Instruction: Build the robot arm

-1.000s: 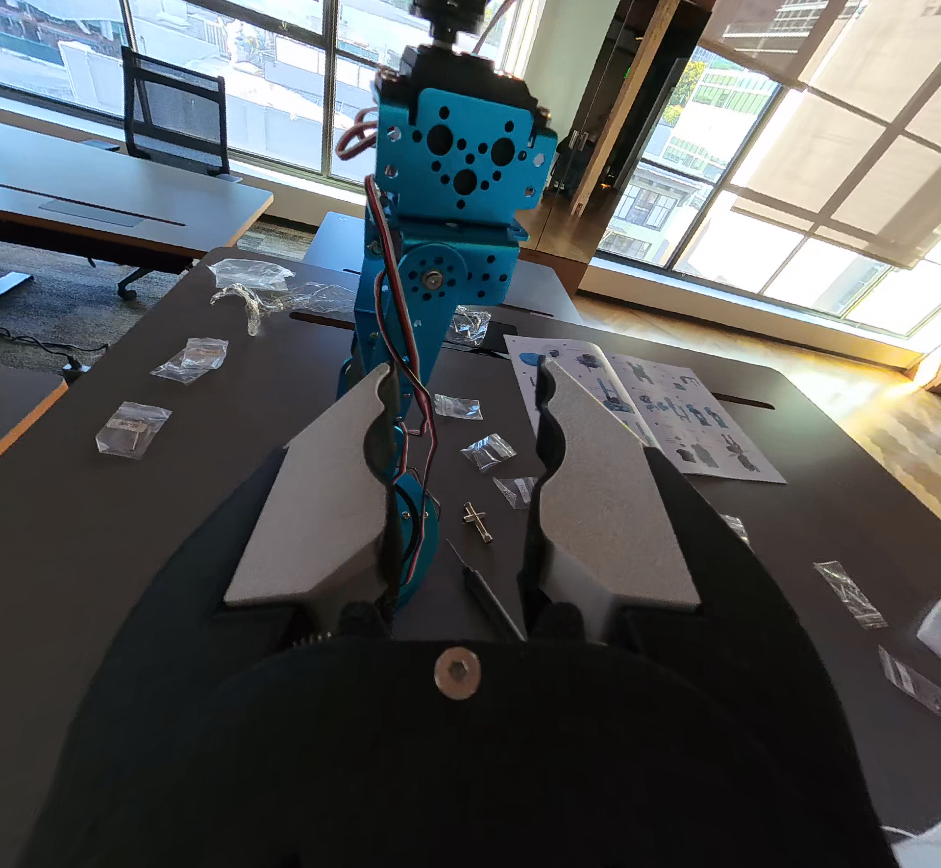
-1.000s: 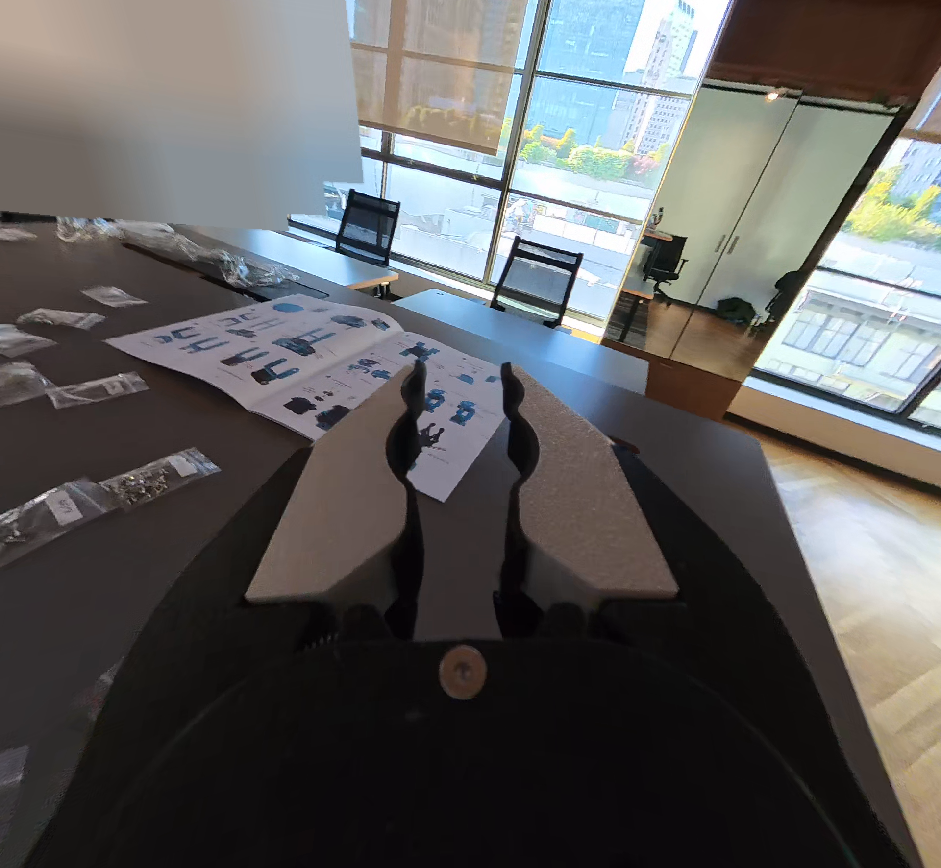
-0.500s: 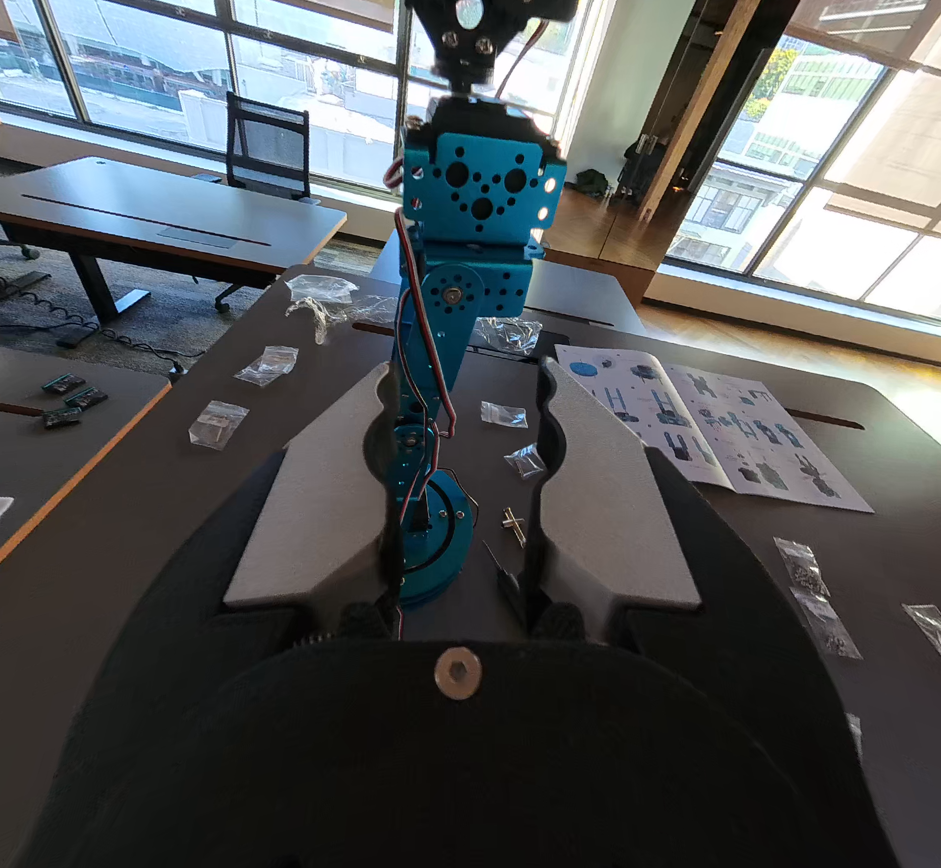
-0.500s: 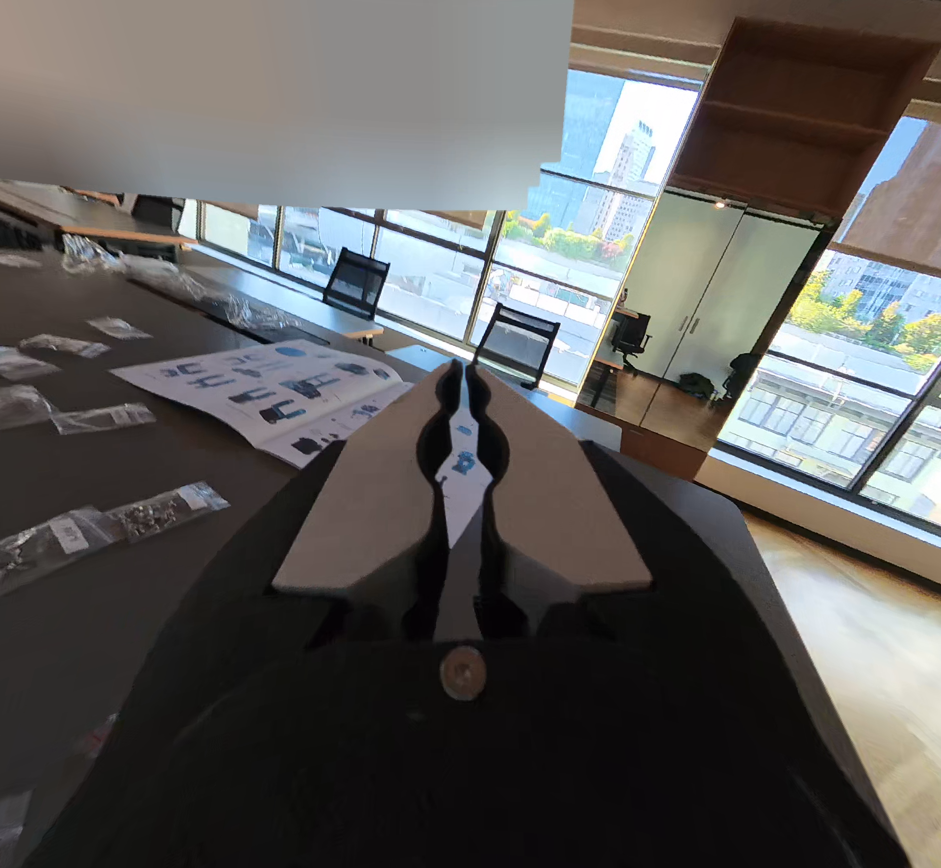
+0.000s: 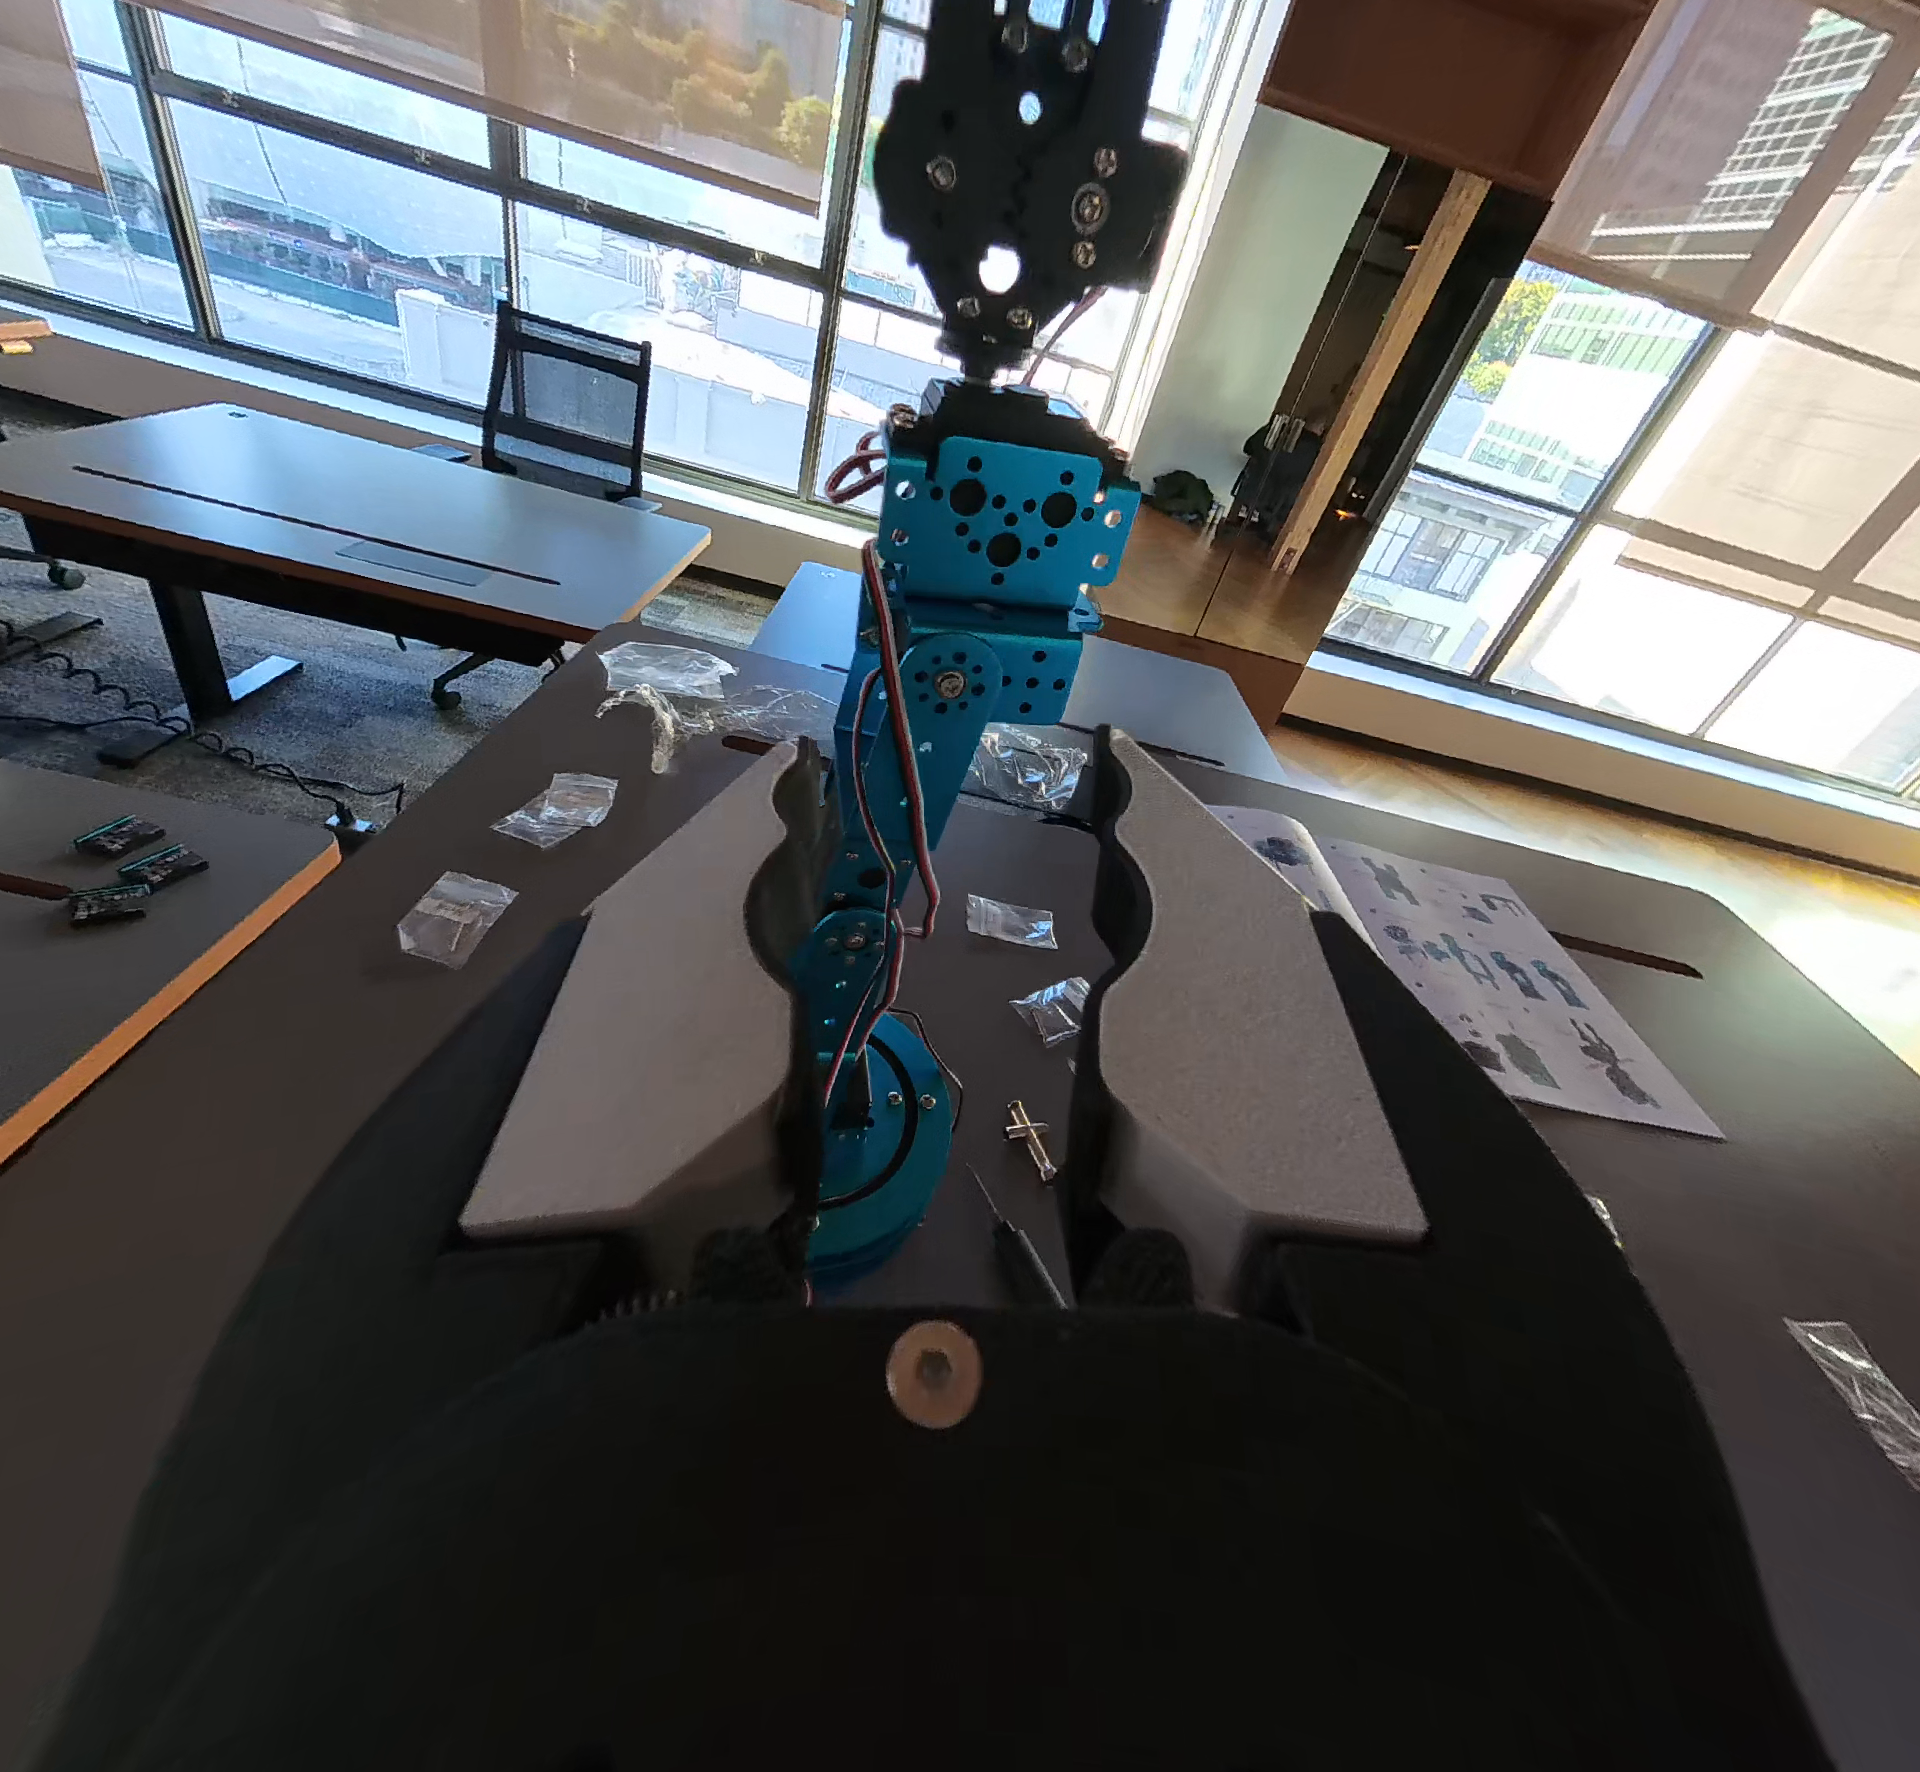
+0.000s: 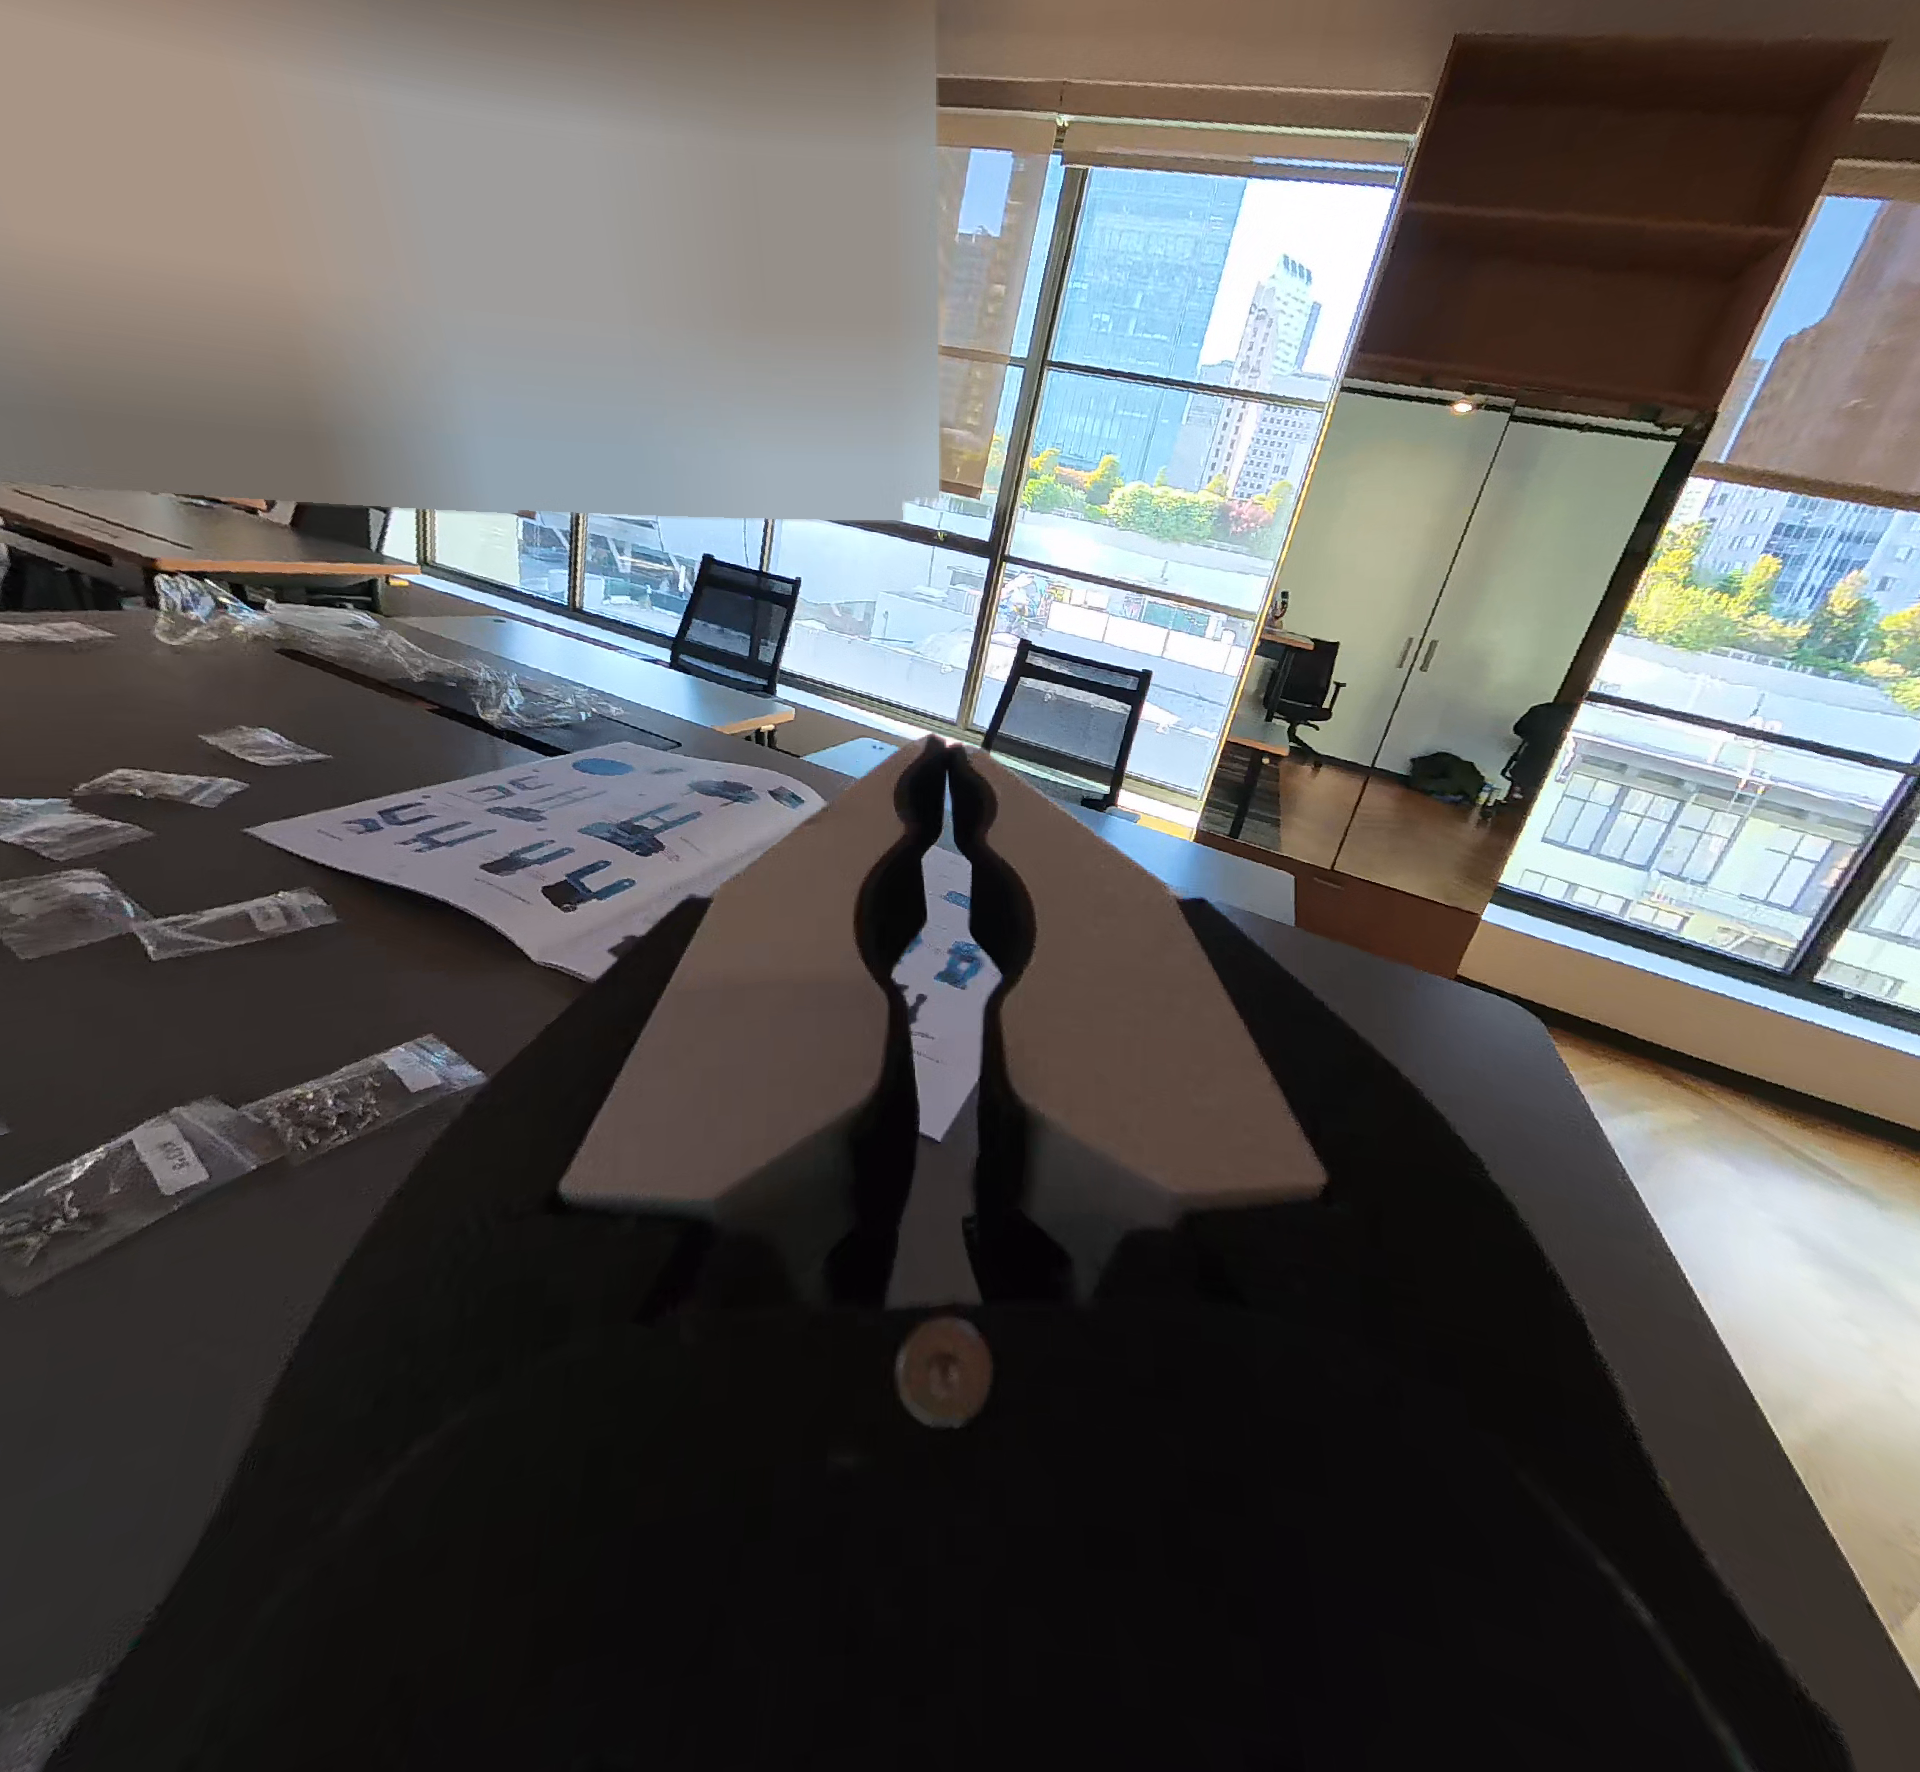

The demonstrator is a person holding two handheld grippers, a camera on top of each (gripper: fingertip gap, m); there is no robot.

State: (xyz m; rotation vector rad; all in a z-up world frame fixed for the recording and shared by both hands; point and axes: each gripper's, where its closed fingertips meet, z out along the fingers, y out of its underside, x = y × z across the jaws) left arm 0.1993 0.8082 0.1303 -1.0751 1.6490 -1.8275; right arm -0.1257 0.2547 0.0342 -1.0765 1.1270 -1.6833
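Observation:
A small blue metal robot arm [image 5: 992, 527] with a black claw [image 5: 1023, 153] on top stands upright on its round blue base [image 5: 894, 1140] on the dark table [image 5: 260, 1151]. Red, white and black wires run down its links. My left gripper [image 5: 961, 751] is open, with the arm's lower links between its fingers, close to the left finger [image 5: 665, 974]; I cannot tell if they touch. My right gripper [image 6: 945, 751] is shut and empty, held above the table's right part [image 6: 312, 1016] over a corner of the printed instruction sheet [image 6: 540, 839].
A small metal cross-shaped tool [image 5: 1029, 1140] and a thin screwdriver [image 5: 1013, 1244] lie by the base. Several clear bags of small parts [image 5: 457, 912] [image 6: 239, 1120] are scattered around. The instruction sheet [image 5: 1475, 974] lies at the right. Desks and chairs [image 5: 566, 413] stand by the windows. Across from one pair of fingers to the other is roughly 65 cm. The thin screwdriver [image 5: 1013, 1244] is about 30 cm from my left fingertips and 55 cm from my right.
The right gripper has closed from open to shut and tilted upward. The left view has drawn back and tilted up, so the arm's black claw now shows whole.

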